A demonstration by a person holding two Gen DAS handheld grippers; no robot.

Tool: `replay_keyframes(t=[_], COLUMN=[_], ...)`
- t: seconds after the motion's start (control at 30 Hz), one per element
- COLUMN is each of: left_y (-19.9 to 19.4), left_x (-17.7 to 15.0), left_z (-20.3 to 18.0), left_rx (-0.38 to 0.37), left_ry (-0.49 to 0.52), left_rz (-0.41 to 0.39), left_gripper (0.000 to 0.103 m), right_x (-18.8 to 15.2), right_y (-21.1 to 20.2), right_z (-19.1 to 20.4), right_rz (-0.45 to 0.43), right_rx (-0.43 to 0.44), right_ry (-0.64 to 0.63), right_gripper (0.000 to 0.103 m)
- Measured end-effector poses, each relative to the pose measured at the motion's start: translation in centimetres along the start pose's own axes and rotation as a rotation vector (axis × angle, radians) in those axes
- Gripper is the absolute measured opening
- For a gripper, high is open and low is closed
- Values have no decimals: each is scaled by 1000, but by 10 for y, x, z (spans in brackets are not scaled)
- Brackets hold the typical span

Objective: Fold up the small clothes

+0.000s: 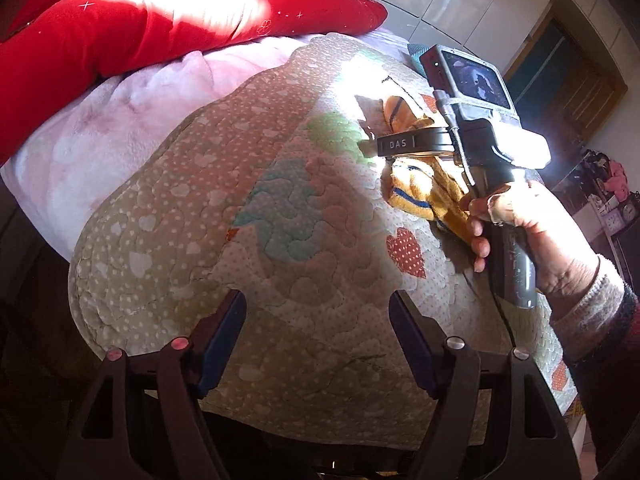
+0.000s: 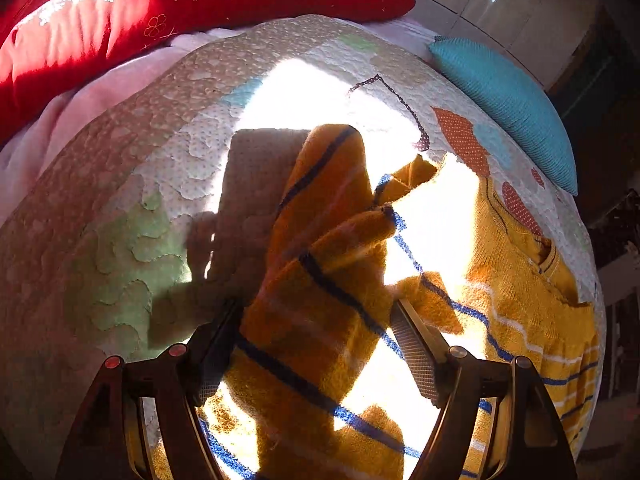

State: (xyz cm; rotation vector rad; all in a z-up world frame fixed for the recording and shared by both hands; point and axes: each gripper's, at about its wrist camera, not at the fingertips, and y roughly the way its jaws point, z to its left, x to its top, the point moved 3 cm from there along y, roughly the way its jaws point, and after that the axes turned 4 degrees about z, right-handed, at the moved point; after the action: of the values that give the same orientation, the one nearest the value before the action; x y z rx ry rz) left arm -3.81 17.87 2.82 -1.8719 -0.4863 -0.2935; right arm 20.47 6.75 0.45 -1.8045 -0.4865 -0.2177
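Your right gripper (image 2: 316,344) stands spread around a raised fold of the mustard-yellow, blue-striped knit sweater (image 2: 520,300) lying on the quilted patchwork bedspread (image 2: 120,240), pads seemingly not clamped, while your left gripper (image 1: 318,338), released and holding nothing, hovers farther away.

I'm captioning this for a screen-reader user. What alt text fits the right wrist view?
A mustard-yellow sweater with blue stripes rises bunched between the open right gripper, sunlit, over a patchwork quilt; a red pillow and teal cushion lie beyond.
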Motion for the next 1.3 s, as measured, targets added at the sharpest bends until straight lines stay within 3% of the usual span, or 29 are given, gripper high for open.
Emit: replay_keyframes(t=[0.07,0.1,0.2,0.33,0.4,0.53,0.7,0.83,0.9,0.93,1.0,1.13,1.3], left_y=[0,0,-2,-6,-8,-8,0,16,24,27,26,23,23], left_x=[-1,-2,-3,-4,-4,-4,-4,-8,-9,-10,-12,-15,-14], left_z=[1,1,-3,-15,-24,-45,-78,-106,-122,-130,-142,-158,-174], left_rx=[-2,-2,2,8,17,36,17,-7,-19,-24,-33,-29,-36], left_ry=[-5,-5,2,21,36,72,124,174,200,212,233,276,293], left_rz=[1,1,-4,-4,-2,13,45,89,113,120,124,117,121], left_gripper=[73,73,73,73,73,73,73,73,73,73,73,73,73], right_x=[-1,-2,-7,-10,-13,-37,-115,-190,-217,-227,-243,-251,-230], right_y=[-2,-3,-8,-26,-43,-70,-69,-36,-14,-11,-21,-62,-111], right_z=[-6,-12,-30,-56,-87,-178,-307,-372,-382,-386,-393,-398,-366], right_rz=[-16,-24,-47,-78,-118,-209,-252,-190,-162,-172,-208,-281,-393], right_rx=[4,1,45,189,281,384,392,348,431,468,455,387,369], right_ry=[48,77,112,165,259,455,714,881,935,961,983,958,754], right_gripper=[62,44,23,17,16,16,16,16,24,36,46,48,48])
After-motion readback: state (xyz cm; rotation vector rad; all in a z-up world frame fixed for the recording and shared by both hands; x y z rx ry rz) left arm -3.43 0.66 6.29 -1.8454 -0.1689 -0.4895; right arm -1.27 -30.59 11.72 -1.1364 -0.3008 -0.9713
